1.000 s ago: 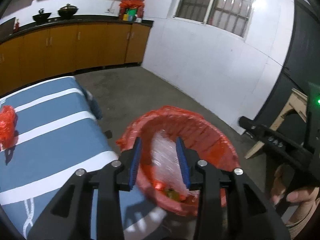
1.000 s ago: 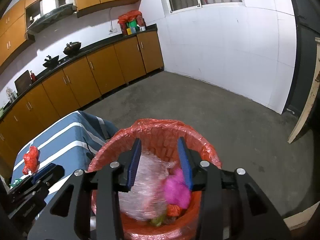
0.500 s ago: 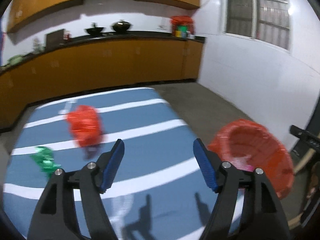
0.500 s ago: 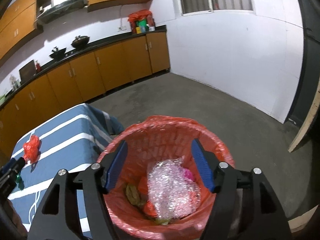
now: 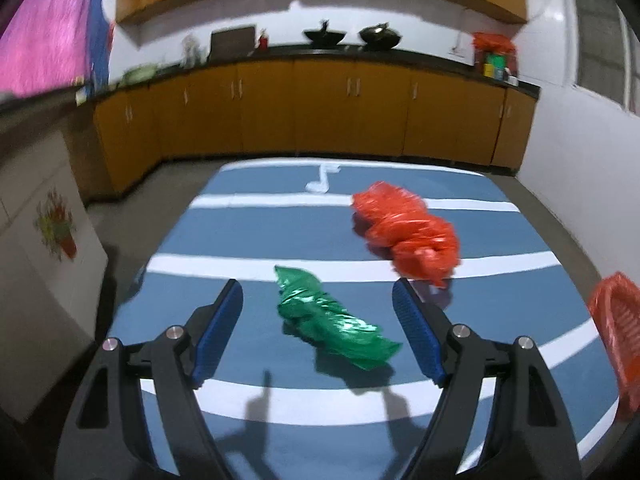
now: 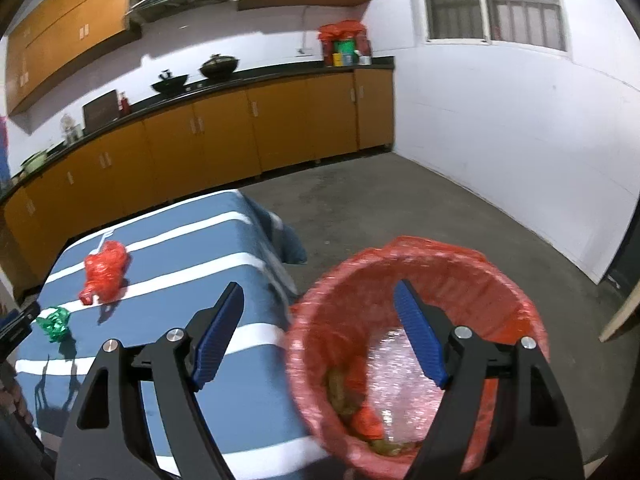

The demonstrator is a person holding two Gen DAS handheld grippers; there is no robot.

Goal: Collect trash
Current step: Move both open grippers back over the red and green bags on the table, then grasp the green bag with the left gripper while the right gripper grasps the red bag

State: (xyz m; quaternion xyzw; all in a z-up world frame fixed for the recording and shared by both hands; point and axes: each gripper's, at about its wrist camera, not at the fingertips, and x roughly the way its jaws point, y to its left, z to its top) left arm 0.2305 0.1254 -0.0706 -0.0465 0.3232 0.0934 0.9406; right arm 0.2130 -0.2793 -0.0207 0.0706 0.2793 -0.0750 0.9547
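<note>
1. At the right edge of the left wrist view, the red-lined bin (image 5: 618,344) was cut off; its contents in the right view were blurred.
2. The left gripper (image 5: 318,334) angled down over the striped worktop (image 5: 248,236), fingers opening around nothing, the crumpled green wrapper (image 5: 328,316) lying below them.
3. The right gripper (image 6: 318,334) hung above the bin (image 6: 412,276), fingers opening, empty.
4. A crinkled red bag (image 5: 408,232) lay beyond.

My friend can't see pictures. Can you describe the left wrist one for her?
The left gripper, opening with nothing held, hangs over a crumpled green wrapper on a blue-and-white striped table. A red plastic bag lies farther back.
</note>
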